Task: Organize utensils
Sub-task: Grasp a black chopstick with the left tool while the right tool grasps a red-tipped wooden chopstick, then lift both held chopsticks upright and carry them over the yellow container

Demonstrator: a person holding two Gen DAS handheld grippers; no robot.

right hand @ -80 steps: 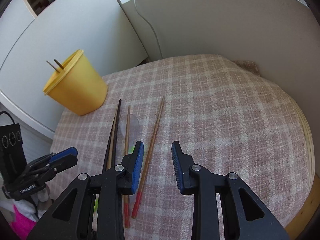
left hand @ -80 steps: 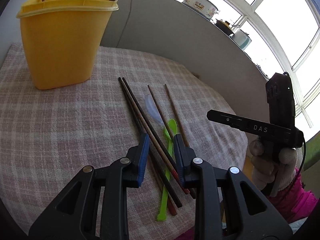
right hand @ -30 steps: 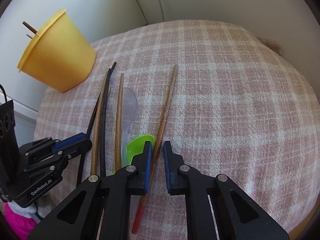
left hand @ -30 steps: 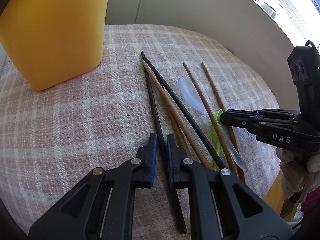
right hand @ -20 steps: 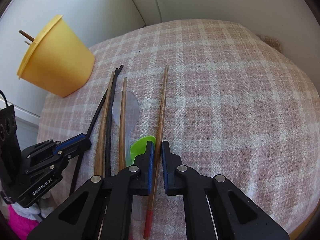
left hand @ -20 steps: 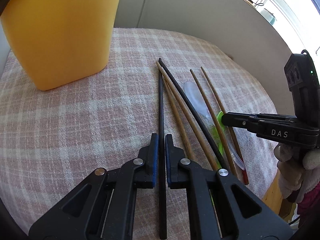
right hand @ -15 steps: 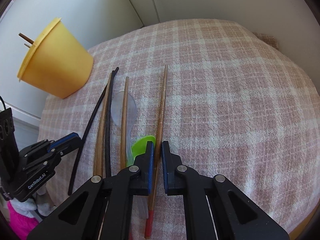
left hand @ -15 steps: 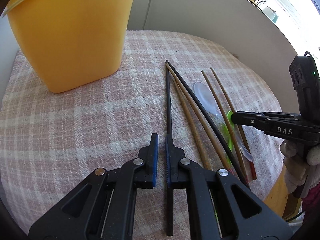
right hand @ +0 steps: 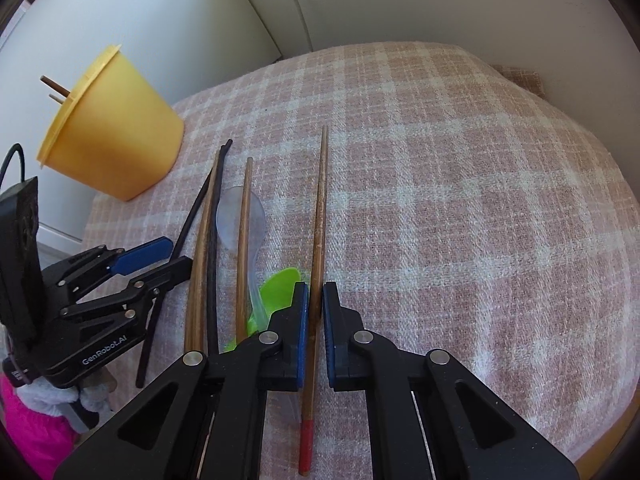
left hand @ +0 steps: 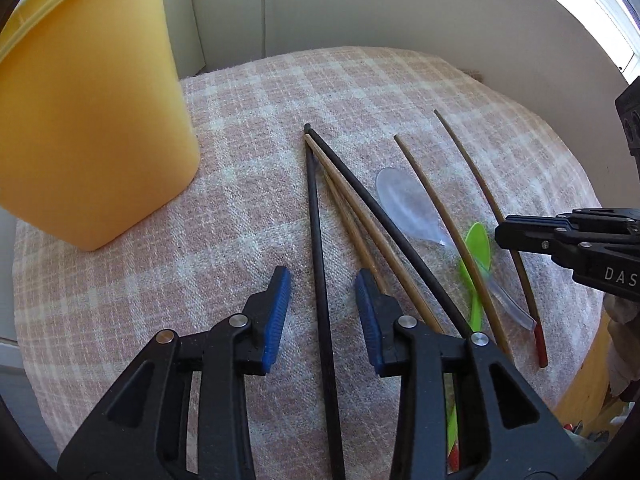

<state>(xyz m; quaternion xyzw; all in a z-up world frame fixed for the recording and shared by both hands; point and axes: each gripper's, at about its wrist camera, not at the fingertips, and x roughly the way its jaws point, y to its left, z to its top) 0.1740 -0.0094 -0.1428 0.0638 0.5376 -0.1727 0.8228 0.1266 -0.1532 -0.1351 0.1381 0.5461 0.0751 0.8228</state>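
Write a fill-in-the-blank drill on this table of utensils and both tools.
1. The right tool is shut on a brown wooden chopstick with a ____ painted end.
2. The left tool stands ____, a black chopstick lying loose between its pads.
3. The tall plastic container is ____ in colour.

Missing words: red; open; yellow

The cloth (left hand: 248,184) is a coarse woven check, matt and nubbly; the cup (left hand: 88,120) is smooth yellow plastic with a dull sheen; the black chopstick (left hand: 318,248) looks matt, the brown chopstick (right hand: 319,216) is bare wood with a glossy red-painted end; the clear spoon (left hand: 408,208) is translucent plastic, the green spoon (left hand: 478,240) shiny plastic; the fingers (left hand: 276,312) carry ribbed blue pads on matt black plastic with bright metal rivets.
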